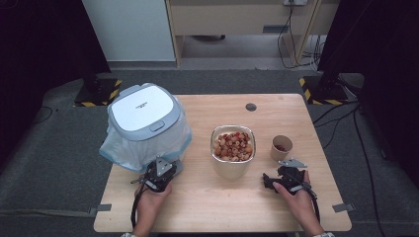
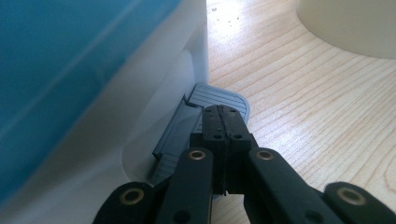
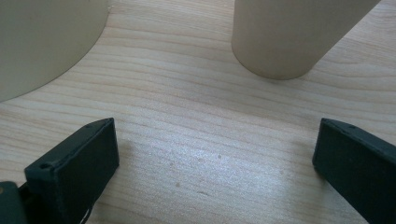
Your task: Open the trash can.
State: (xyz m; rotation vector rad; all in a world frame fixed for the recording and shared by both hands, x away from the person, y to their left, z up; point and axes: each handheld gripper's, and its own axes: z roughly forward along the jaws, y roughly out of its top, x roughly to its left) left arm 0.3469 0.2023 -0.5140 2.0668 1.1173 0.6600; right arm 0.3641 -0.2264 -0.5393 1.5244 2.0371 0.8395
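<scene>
A white pedal bin [image 1: 146,123] with a grey lid and a pale blue liner bag stands at the table's left. Its lid is down. My left gripper [image 1: 160,173] points at the bin's base. In the left gripper view this gripper [image 2: 223,116] is shut with nothing between its jaws, and its tips lie over the grey ribbed pedal [image 2: 219,97]. My right gripper [image 1: 279,177] rests low over the table near the front right. Seen in its own view, it [image 3: 215,158] is open and empty, aimed between the bowl [image 3: 42,42] and the paper cup [image 3: 289,32].
A cream bowl [image 1: 232,169] heaped with small red and tan pieces sits mid-table. A paper cup [image 1: 281,147] with something red inside stands to its right. The bin's white wall [image 2: 154,93] and the blue bag [image 2: 70,56] stand close to the left gripper.
</scene>
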